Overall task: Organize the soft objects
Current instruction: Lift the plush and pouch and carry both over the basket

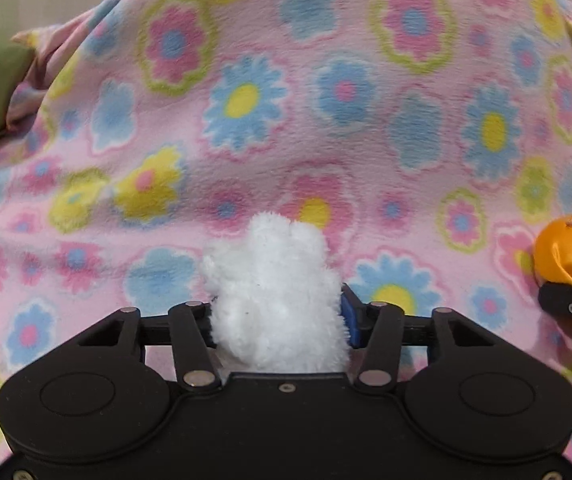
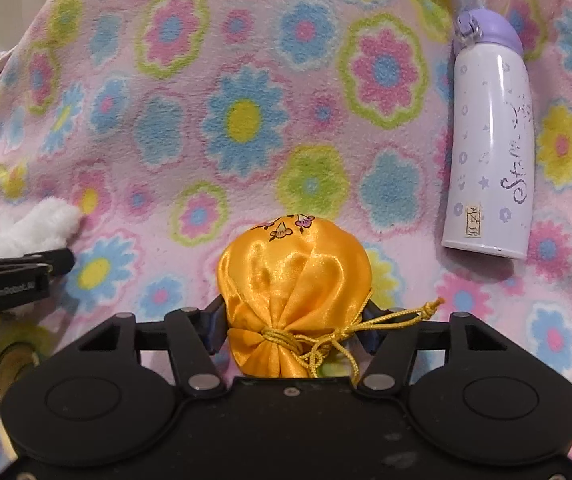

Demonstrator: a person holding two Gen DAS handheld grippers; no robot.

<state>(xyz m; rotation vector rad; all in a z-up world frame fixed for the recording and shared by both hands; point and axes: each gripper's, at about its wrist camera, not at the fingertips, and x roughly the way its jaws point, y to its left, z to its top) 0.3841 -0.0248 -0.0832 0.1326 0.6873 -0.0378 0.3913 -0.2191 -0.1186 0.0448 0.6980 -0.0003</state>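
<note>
**Both claws grip soft things over the flowered blanket**

The left claw is clamped on a white plush, which bulges up between its fingers. The right claw is clamped on an orange satin pouch, its tied neck and yellow cord toward the camera. Both sit over the blanket. Each claw's fingertips are hidden by its load. A white bottle lies to the right, lettering unclear. The left claw's side reads "GenRobot.AI".

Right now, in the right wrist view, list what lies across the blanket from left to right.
White plush toy in the left gripper → yellow satin pouch in the right gripper → white bottle with the purple cap.
</note>
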